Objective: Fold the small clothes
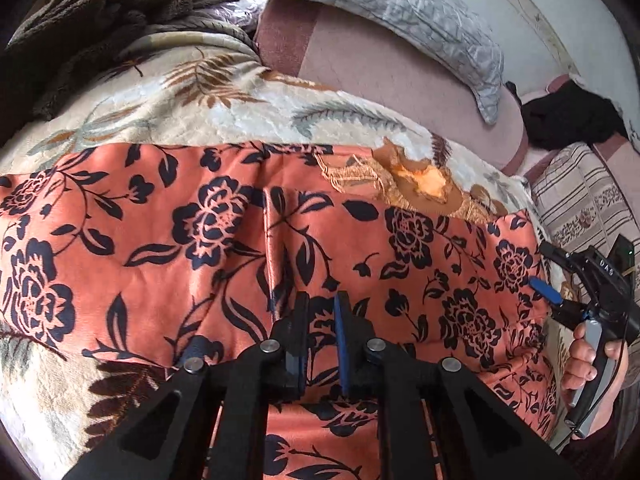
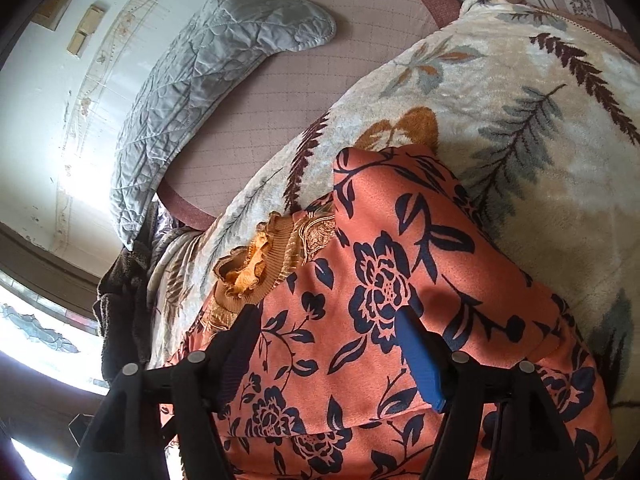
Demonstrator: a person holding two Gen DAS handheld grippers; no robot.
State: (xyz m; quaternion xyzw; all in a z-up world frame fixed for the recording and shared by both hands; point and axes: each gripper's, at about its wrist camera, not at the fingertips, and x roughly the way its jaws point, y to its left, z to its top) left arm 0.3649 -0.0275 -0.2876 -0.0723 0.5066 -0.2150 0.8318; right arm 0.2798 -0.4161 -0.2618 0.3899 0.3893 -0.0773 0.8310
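My left tongs (image 1: 322,312) sit nearly pressed together, right tongs (image 2: 328,336) spread, over the garment (image 1: 160,240), its near hem cut off.

An orange garment (image 1: 224,236) printed with dark navy flowers and leaves lies spread flat, one side panel folded over the middle. Its golden-brown ribbed collar (image 2: 248,276) with lace trim sits bunched at the top edge.
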